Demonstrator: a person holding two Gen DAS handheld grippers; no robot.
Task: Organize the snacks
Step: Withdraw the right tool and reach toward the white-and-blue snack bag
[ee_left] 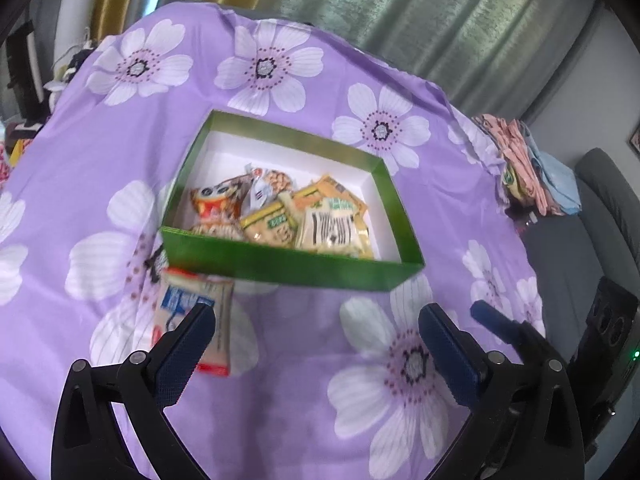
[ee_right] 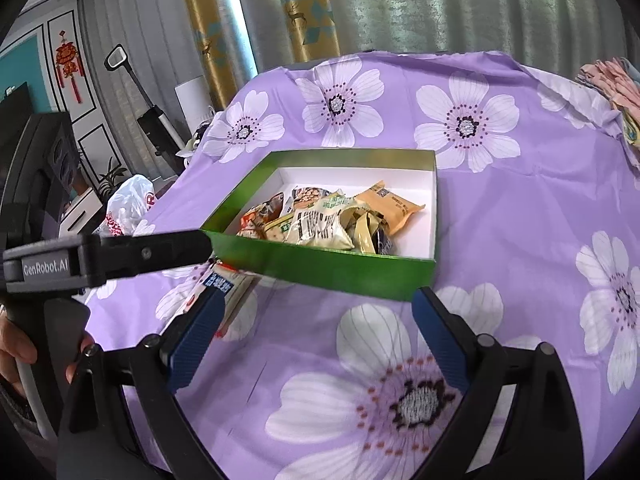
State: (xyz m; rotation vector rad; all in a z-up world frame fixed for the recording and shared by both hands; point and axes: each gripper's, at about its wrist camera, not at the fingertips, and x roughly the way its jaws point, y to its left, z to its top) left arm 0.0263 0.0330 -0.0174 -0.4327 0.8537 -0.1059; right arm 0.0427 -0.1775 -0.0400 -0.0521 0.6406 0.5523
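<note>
The left hand-held gripper [ee_left: 316, 316] hangs with its jaws spread wide and nothing between them, low over the purple flowered cloth [ee_left: 304, 412] that covers the worktop. Just under and ahead of its left finger lies the 1 loose snack packet [ee_left: 196, 320], a pale wrapper with blue print and a red edge, flat on the cloth and partly hidden by that finger. Straight ahead of both fingers sits the green box [ee_left: 288, 266], its near wall close to the packet's far end; whether they touch I cannot tell. Inside it a heap of snack packets [ee_left: 280, 216] crowds the near-left part, leaving white floor bare toward the far and right walls. The right hand-held gripper [ee_right: 316, 304] is also spread and empty, off to the left gripper's right, facing the same box. Likely only this 1 packet is left to put away. The risks: the wide jaws could pinch a fold of cloth with the thin wrapper and drag the box; a flat packet may slip from a shallow edge grip; lifting it too low could knock the near wall; and dropping it on the heap may let it slide back out.
</note>
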